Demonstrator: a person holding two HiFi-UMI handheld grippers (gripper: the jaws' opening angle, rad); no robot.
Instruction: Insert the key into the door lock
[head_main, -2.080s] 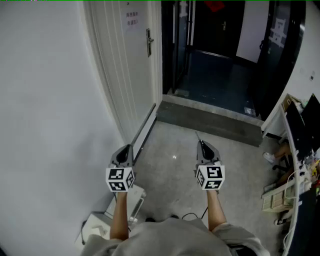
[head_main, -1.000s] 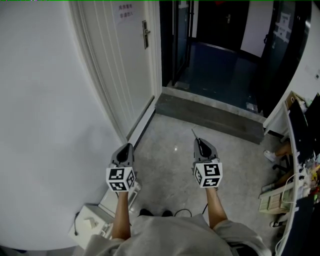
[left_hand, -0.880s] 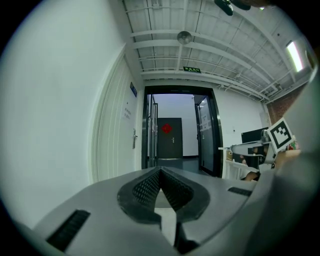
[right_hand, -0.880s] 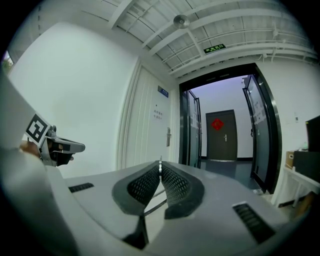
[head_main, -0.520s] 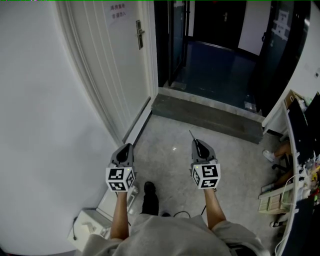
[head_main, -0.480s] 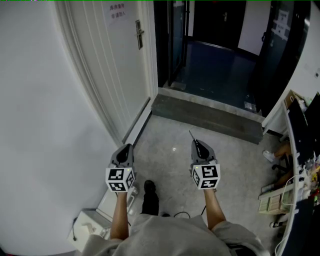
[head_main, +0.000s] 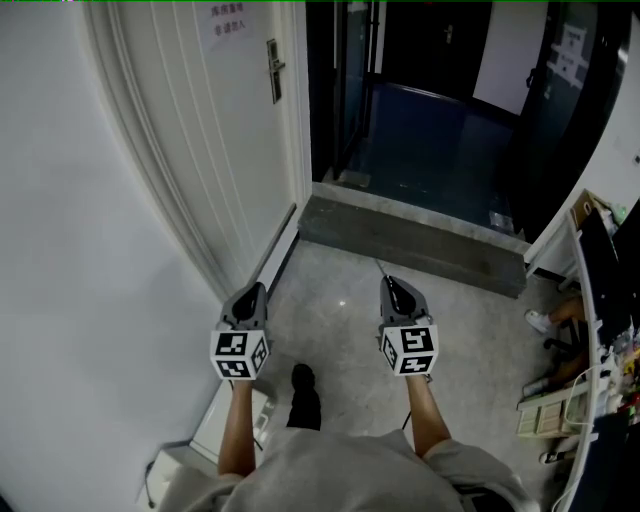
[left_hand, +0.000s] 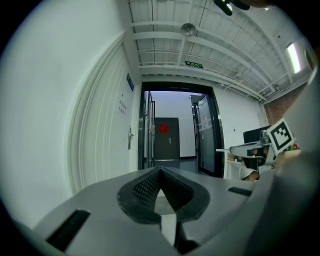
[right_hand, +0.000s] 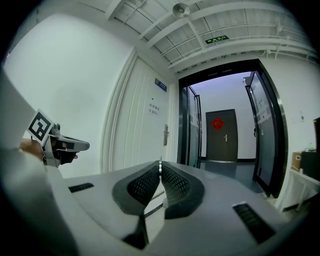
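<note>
The white door (head_main: 215, 150) stands at the left of the head view, its metal handle and lock (head_main: 272, 68) near its right edge. Both gripper views show that lock ahead: lock (left_hand: 129, 138), lock (right_hand: 165, 135). My right gripper (head_main: 388, 284) points level towards the doorway, shut on a thin metal key (head_main: 379, 267) that sticks out past its tips. The key's tip (right_hand: 160, 161) shows between the closed pads. My left gripper (head_main: 248, 298) is beside it, close to the white wall, jaws together with nothing in them (left_hand: 160, 171). Both grippers are well short of the door.
A grey stone step (head_main: 410, 236) crosses the floor before the dark open doorway (head_main: 420, 90). A desk with monitors and clutter (head_main: 595, 300) lines the right side. A white box (head_main: 178, 466) lies by the wall at lower left. A dark shoe (head_main: 303, 394) shows below the grippers.
The person has stepped forward: door, lock and step have drawn nearer and slid left in the head view, and a shoe has appeared. Both grippers keep their pose and stay shut.
</note>
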